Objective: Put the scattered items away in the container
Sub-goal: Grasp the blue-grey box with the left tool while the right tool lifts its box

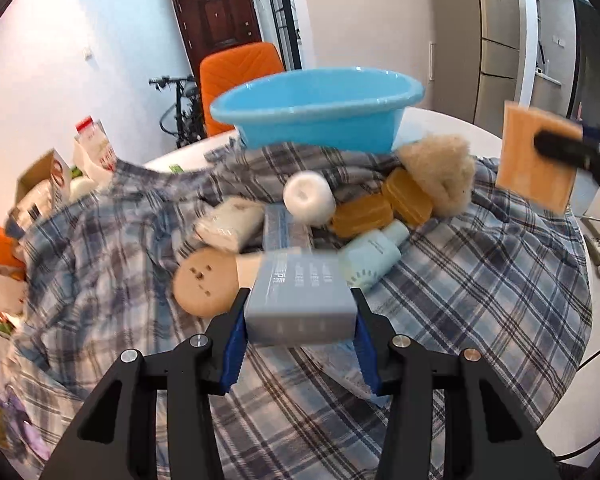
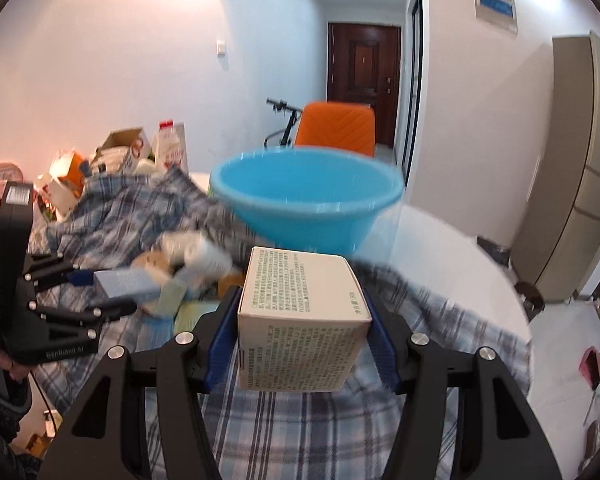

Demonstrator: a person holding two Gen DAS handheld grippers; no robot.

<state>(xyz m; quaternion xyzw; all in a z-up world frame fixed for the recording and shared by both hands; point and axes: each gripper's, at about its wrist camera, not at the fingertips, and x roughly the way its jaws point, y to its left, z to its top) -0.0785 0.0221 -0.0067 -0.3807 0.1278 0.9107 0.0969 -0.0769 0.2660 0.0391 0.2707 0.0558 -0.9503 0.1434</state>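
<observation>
Cardboard, both of them: the left gripper (image 1: 300, 328) has its blue pads pressed on the sides of a grey-blue box (image 1: 300, 300), and the right gripper (image 2: 302, 320) is clamped across a cream box (image 2: 304, 320) with small print. Each looks light and stiff, though a hard squeeze might dent the walls, so flat side faces are the sensible hold. Both boxes hang short of the blue basin (image 1: 320, 108). Just before the basin lie soap bars (image 1: 384, 204), a white roll (image 1: 308, 196) and a pale bottle (image 1: 374, 256) on the checked cloth (image 1: 480, 280).
</observation>
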